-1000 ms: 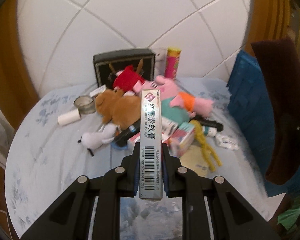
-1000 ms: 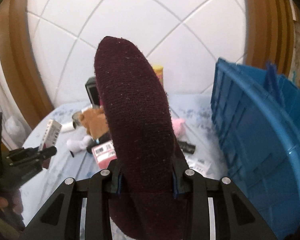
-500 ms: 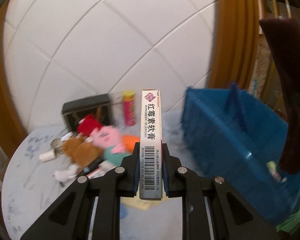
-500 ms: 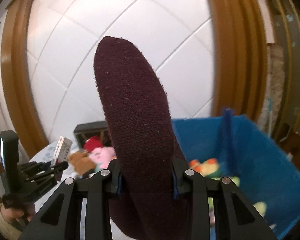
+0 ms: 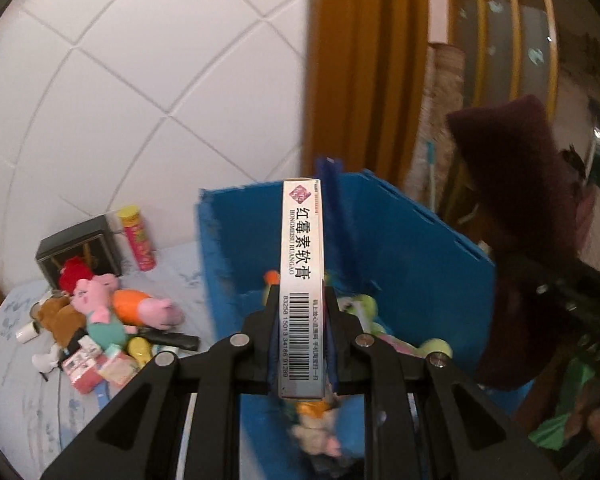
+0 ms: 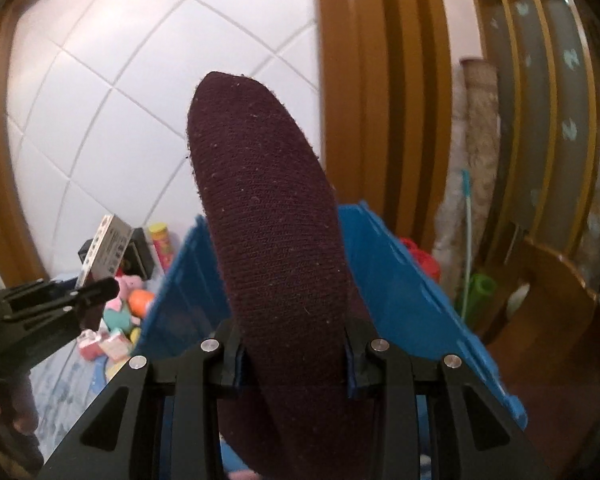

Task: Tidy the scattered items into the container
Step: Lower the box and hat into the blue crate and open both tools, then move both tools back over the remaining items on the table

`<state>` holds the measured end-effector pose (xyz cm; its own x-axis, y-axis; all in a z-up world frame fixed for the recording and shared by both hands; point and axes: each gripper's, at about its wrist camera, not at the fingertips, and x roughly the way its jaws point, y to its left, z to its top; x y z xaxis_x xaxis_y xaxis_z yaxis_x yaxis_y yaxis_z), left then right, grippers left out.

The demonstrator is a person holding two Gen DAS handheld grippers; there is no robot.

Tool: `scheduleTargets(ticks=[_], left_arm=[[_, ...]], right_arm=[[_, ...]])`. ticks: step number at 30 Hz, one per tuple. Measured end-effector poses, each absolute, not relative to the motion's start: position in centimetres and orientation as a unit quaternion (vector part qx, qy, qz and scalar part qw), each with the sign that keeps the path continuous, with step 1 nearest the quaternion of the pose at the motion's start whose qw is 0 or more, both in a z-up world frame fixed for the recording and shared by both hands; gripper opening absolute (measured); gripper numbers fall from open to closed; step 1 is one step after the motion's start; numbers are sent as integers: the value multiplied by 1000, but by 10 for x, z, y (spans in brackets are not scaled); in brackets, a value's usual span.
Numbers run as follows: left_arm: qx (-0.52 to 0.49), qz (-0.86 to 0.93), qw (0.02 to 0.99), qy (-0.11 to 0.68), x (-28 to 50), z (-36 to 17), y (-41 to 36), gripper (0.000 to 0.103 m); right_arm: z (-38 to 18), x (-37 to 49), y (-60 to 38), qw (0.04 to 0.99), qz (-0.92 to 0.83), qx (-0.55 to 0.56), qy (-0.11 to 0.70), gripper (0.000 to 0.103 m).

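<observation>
A white ointment box [image 5: 302, 280] is standing upright over the open blue crate [image 5: 400, 232], with a maroon fabric insole [image 6: 268, 240] rising beside it.

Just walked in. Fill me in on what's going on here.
A person is tidying toys and small items into the blue bin with two handheld grippers. The left gripper is clamped on a slim medicine box, held above the open bin. The right gripper grips a dark maroon insole, also at the bin. Several toys already lie inside. A pile including a pink pig plush and a yellow-capped tube waits on the table.
</observation>
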<state>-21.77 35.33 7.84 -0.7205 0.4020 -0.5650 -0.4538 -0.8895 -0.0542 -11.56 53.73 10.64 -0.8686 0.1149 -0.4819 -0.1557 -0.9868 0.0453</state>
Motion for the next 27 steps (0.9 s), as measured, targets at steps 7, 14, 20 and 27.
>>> scheduleTargets(ticks=[7,14,20,27], left_arm=[[-319,915,240,66,-198,58,392,18],[-329,911,240,71,-189,44,404,18],[-315,917,229,88,-183,41,409,81],[-297,923,221,103,-169,43,404,86]], right_arm=[[69,-104,569,73,959,-267,62,35],[52,-102,574,69,957,-273,74,38],[56,-100,577,76,959,-262,75,69],[54,-92,574,83,960,-257,79,103]])
